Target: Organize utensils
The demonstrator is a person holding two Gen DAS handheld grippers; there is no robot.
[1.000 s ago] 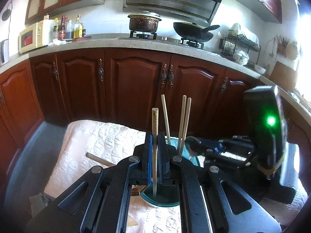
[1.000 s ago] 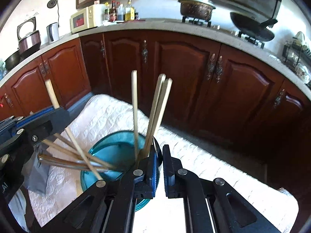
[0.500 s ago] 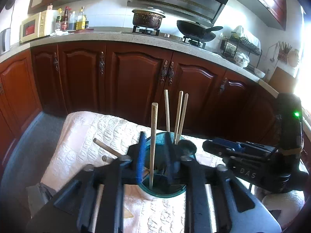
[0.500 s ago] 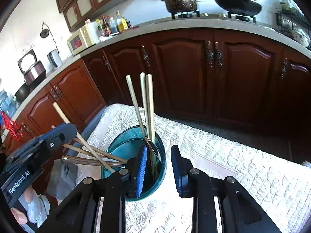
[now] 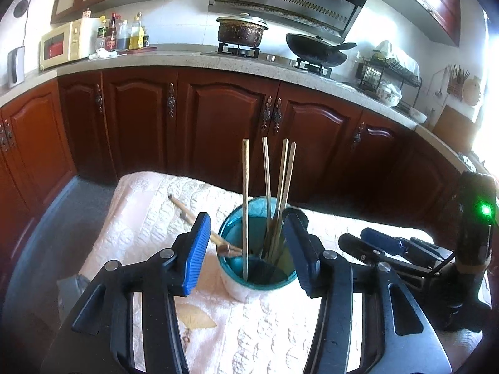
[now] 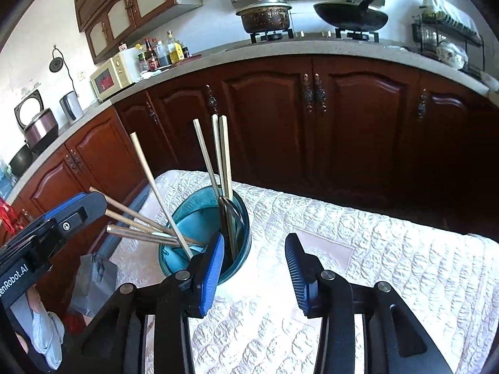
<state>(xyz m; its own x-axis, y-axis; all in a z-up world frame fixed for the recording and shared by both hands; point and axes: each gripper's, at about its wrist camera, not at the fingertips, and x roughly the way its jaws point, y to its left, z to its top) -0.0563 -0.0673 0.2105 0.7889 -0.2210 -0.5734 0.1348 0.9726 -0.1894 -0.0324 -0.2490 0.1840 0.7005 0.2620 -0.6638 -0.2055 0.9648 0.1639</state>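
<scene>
A teal utensil cup (image 5: 240,274) (image 6: 199,218) stands on a white quilted cloth (image 5: 146,218) (image 6: 374,243). Several wooden chopsticks (image 5: 245,199) (image 6: 220,155) stand upright in it, beside a dark spoon handle. More chopsticks (image 5: 190,218) (image 6: 137,218) lie slanted with their ends at the cup's left rim. My left gripper (image 5: 244,249) is open and empty, its jaws wide apart either side of the cup. My right gripper (image 6: 254,265) is open and empty, just right of the cup; it also shows in the left wrist view (image 5: 386,246).
Dark red kitchen cabinets (image 5: 218,118) run behind the table under a stone counter with a pot (image 5: 241,29), a wok (image 5: 316,48), a microwave (image 5: 60,46) and bottles. A grey bag (image 6: 93,283) sits on the floor at the table's left.
My left gripper let go of the chopstick it held; it now stands in the cup. Both grippers opened wide and drew back from the cup.
</scene>
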